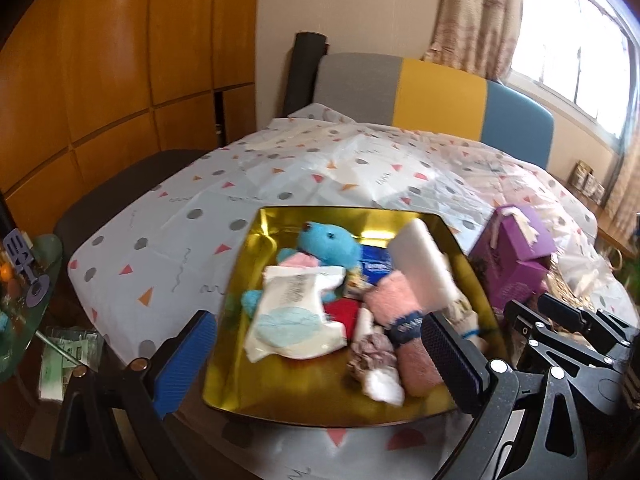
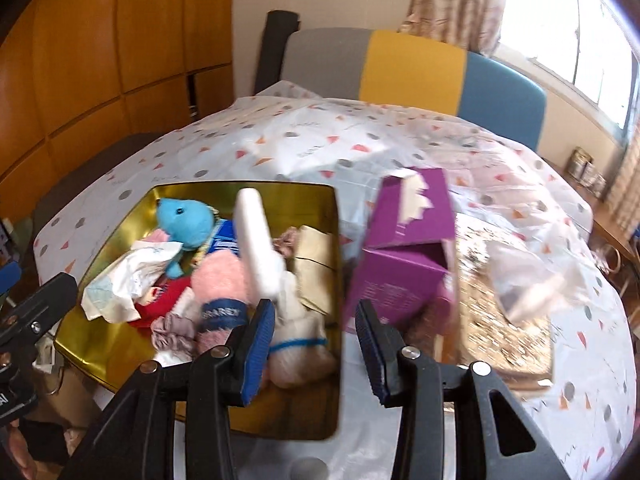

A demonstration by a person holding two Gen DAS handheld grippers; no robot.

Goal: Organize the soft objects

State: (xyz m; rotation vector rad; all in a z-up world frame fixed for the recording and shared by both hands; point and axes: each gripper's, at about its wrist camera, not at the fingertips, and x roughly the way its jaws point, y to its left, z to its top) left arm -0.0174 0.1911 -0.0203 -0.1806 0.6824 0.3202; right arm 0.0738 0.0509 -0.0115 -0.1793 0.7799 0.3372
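The gold tin (image 1: 240, 352) on the desk (image 1: 168, 232) already holds most of the soft things: a blue plush toy (image 1: 326, 246), a white wipes pack (image 1: 296, 320), a pink fluffy sock w/ a dark band (image 1: 404, 320), a red cloth (image 1: 344, 316), a crumpled scrunchie-like piece (image 1: 370, 354) and a white sponge block (image 2: 254, 236) that stands tilted on the pile. So the collecting looks nearly done, approx.; what is left, I judge, is maybe the items outside the tin. Just beside the tin, on its right, stands a purple carton (image 2: 404, 264) w/ torn flaps, and beyond it a gold sequin cloth (image 2: 500, 308) and a clear plastic bag (image 2: 528, 276), both blurred. The right gripper (image 2: 316, 348) hangs over the tin's right edge, its jaws apart w/ nothing between them. The left gripper (image 1: 316, 356) is over the tin's near side, jaws wide apart, also empty. The desk is covered w/ a white cloth printed w/ grey dots and coloured triangles. Behind it is a chair back (image 1: 432, 88) in grey, yellow and blue, a wooden wardrobe (image 1: 100, 60) on the left, and a bright window w/ a curtain (image 1: 476, 12) on the right.
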